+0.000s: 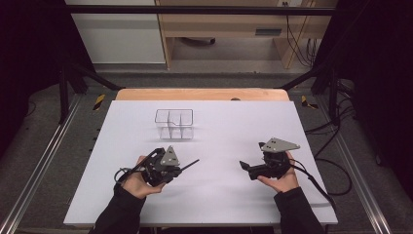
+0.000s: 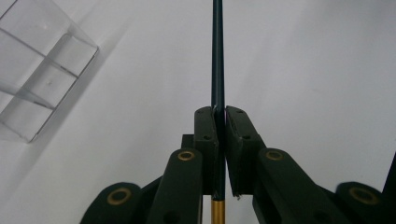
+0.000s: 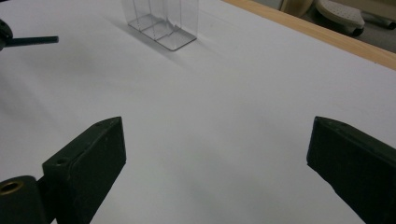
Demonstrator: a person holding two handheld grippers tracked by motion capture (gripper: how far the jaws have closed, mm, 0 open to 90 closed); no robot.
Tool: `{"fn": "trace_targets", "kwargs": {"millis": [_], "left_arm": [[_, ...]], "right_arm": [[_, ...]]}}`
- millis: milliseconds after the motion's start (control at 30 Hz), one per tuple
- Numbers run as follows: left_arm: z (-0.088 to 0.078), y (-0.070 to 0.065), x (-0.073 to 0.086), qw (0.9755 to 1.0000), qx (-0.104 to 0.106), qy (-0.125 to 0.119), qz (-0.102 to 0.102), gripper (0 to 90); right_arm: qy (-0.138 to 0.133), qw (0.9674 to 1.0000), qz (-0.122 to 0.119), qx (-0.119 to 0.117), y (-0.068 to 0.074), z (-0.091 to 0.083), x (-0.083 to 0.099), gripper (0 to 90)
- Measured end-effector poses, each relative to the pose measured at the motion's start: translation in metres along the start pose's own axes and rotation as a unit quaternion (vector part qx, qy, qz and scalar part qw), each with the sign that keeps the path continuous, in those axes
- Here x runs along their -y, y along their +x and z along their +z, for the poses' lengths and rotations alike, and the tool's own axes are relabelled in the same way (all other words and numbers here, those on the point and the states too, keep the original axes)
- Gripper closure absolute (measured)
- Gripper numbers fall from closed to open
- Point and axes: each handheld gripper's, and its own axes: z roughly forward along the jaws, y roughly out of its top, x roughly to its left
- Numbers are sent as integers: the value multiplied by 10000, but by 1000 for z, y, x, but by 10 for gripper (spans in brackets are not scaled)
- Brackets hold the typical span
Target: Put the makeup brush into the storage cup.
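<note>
You will find no legible text, label, brand, number or sign in any of the views. The thin dark rod with the gold band (image 2: 218, 70), the clear plastic divided container (image 1: 174, 124) and the white table surface (image 1: 219, 195) all appear unmarked, and nothing can be read on the furniture beyond the table.

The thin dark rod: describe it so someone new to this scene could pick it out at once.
On the white table, look in front of the clear divided container to the left gripper. The thin dark rod is clamped between its jaws and sticks out past them. It is the only long slender thing here, with a gold band at its rear end.
</note>
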Motion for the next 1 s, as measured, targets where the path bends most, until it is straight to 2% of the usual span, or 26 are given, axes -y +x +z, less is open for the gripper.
{"fn": "trace_targets", "kwargs": {"millis": [200, 400, 667, 1000], "left_arm": [[3, 3, -9, 9999, 124, -19, 104, 829], [3, 6, -19, 9994, 247, -40, 224, 829], [3, 5, -31, 9985, 387, -28, 395, 829], [9, 6, -39, 9972, 587, 36, 458, 829]], "right_arm": [[188, 9993, -337, -18, 7, 1, -7, 55], [320, 9969, -724, -3, 13, -1, -21, 59], [610, 9886, -1373, -81, 32, 1, -40, 73], [789, 9790, -1863, -238, 44, 5, -45, 92]]}}
